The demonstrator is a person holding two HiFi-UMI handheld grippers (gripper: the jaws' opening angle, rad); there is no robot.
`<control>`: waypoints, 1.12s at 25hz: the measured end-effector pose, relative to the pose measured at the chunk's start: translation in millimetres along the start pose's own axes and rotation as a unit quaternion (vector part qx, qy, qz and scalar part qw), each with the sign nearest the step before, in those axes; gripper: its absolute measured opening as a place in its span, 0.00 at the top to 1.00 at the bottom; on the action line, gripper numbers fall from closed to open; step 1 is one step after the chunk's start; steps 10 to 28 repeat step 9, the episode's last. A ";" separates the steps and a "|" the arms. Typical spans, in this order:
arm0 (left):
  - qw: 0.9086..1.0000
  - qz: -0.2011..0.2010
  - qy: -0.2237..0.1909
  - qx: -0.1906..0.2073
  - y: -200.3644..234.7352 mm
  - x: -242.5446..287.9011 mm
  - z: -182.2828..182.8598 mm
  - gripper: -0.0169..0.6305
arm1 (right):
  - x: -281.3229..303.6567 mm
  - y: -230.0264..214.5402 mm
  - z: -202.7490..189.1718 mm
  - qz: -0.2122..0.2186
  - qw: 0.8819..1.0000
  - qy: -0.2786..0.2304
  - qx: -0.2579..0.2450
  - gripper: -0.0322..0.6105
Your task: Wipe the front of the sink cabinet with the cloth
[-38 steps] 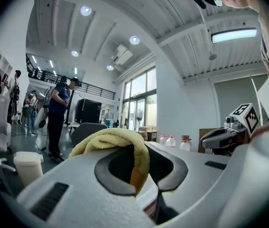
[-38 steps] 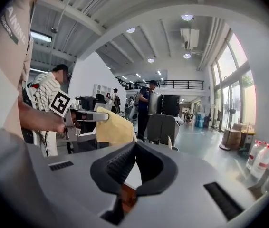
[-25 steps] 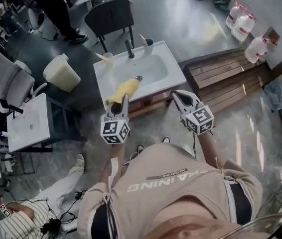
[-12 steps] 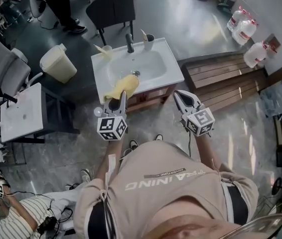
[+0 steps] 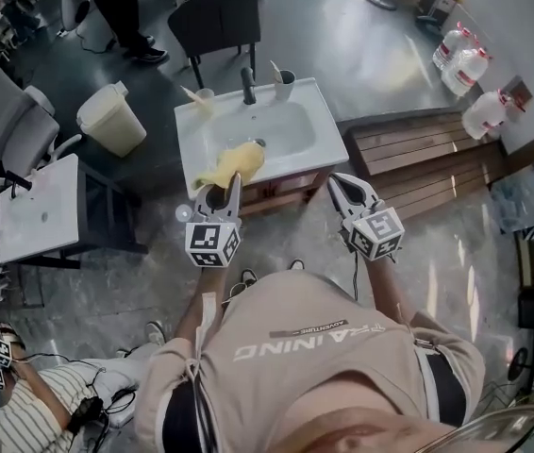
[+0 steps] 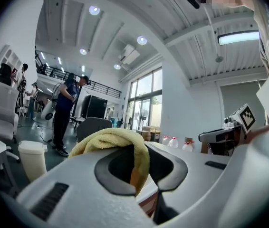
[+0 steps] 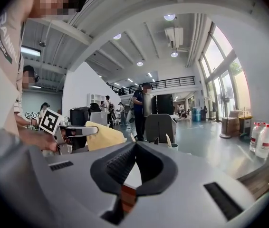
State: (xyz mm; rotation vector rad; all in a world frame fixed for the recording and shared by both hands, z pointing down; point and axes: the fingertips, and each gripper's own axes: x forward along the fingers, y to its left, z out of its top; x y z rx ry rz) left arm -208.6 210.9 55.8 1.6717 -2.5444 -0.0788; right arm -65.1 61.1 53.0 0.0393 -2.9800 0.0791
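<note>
The white sink (image 5: 300, 149) sits on a wooden cabinet whose front (image 5: 281, 192) faces me. A yellow cloth (image 5: 231, 163) lies draped over the basin's front rim, with my left gripper (image 5: 222, 189) shut on its near end. In the left gripper view the cloth (image 6: 107, 139) bulges up between the jaws of the left gripper (image 6: 141, 167). My right gripper (image 5: 344, 187) hovers to the right, before the cabinet's right corner, shut with nothing in it. In the right gripper view the right gripper (image 7: 134, 148) has its jaws meeting, and the cloth (image 7: 103, 136) shows at left.
On the sink's back edge stand a faucet (image 5: 246, 85) and two cups (image 5: 284, 83). A black chair (image 5: 215, 19) stands behind, a cream bin (image 5: 111, 119) and a second white sink unit (image 5: 41, 213) at left, a wooden platform (image 5: 423, 149) and water bottles (image 5: 463, 64) at right. A seated person (image 5: 31, 413) is at lower left.
The head view has shifted slightly. Both grippers keep almost the same place before the sink, the left still holding the cloth.
</note>
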 end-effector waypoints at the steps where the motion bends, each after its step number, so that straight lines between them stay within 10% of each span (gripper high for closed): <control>1: 1.000 -0.001 0.000 0.000 0.3 0.5 0.2 0.90 | 1.6 1.5 -0.3 0.002 1.000 0.002 -0.009 0.93; 6: 1.000 -0.005 0.003 -0.006 -3.3 0.2 -4.2 0.90 | 5.7 -8.9 3.4 -0.002 0.997 0.022 -0.075 0.93; 28: 1.000 -0.004 0.007 -0.003 0.0 0.2 -7.4 0.90 | 9.2 -15.0 14.8 -0.004 0.997 0.009 -0.071 0.93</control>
